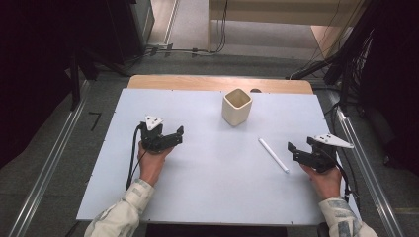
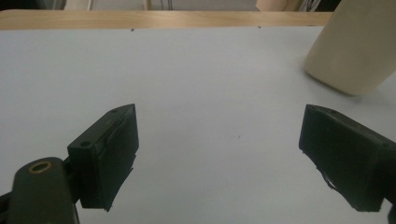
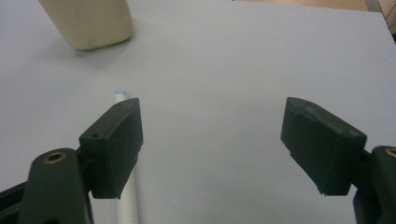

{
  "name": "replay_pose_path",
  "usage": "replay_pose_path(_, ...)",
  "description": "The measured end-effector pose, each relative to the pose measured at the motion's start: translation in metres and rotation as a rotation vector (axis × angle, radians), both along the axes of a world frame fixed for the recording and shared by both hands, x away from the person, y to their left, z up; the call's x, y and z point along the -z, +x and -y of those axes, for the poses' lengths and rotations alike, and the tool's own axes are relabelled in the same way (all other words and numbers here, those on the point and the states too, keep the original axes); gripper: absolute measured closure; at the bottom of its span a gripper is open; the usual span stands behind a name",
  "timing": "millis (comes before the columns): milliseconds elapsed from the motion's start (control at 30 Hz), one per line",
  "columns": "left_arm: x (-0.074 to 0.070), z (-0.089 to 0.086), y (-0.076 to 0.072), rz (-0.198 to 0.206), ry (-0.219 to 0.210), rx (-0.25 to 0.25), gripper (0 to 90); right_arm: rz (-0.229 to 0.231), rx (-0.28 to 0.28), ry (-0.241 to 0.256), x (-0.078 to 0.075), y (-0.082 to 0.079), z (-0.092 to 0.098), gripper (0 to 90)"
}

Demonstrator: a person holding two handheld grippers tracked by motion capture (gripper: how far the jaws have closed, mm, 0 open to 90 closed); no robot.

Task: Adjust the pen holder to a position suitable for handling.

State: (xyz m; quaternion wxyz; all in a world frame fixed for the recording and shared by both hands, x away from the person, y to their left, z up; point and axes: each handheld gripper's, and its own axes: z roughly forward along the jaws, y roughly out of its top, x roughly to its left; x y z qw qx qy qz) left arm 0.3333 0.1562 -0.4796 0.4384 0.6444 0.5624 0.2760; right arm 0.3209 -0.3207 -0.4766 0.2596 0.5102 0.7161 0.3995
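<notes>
A cream square cup (image 1: pixel 236 106) stands upright at the back middle of the white tabletop (image 1: pixel 207 187). A thin white pen (image 1: pixel 273 155) lies flat to its right front. My left gripper (image 1: pixel 171 138) rests open on the left side, well away from the cup; nothing lies between its jaws (image 2: pixel 219 128), and the cup (image 2: pixel 355 51) stands ahead at the right. My right gripper (image 1: pixel 300 148) is open just right of the pen. In the right gripper view (image 3: pixel 212 119) the pen (image 3: pixel 127 205) runs under the left jaw, and the cup (image 3: pixel 88 21) is at the upper left.
A wooden strip (image 1: pixel 220 83) borders the table's far edge. Metal rails (image 1: pixel 47 168) run along the floor on both sides. Cables (image 1: pixel 188 49) and dark equipment stand beyond the table. Bare tabletop lies between the two grippers.
</notes>
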Motion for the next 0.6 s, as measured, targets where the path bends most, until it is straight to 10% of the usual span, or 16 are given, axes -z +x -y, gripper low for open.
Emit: replay_pose_path(600,-0.01,0.04,0.051,0.002,-0.006,0.057,13.8,-0.01,-0.017,0.002,0.001,0.001,-0.002,19.2)
